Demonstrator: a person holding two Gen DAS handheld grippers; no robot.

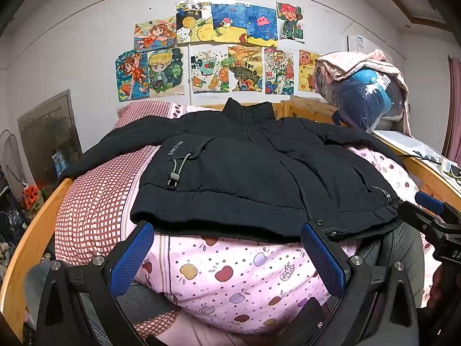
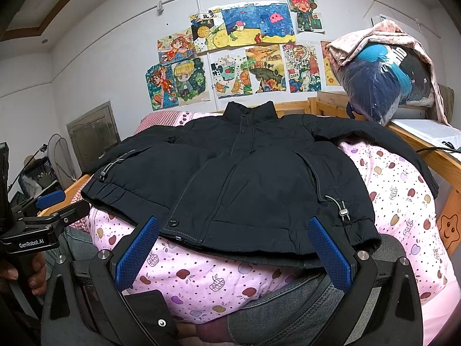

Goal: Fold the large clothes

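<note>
Left wrist shows my left gripper wide, empty, at the black jacket hem. Right gripper likewise. I'd pinch both hem corners evenly.

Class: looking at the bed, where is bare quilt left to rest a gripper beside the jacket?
Free: the fruit-print quilt strip between the jacket hem and the open left gripper; the checked patch by the wooden rail. Crowded: the bagged bundle corner.
</note>
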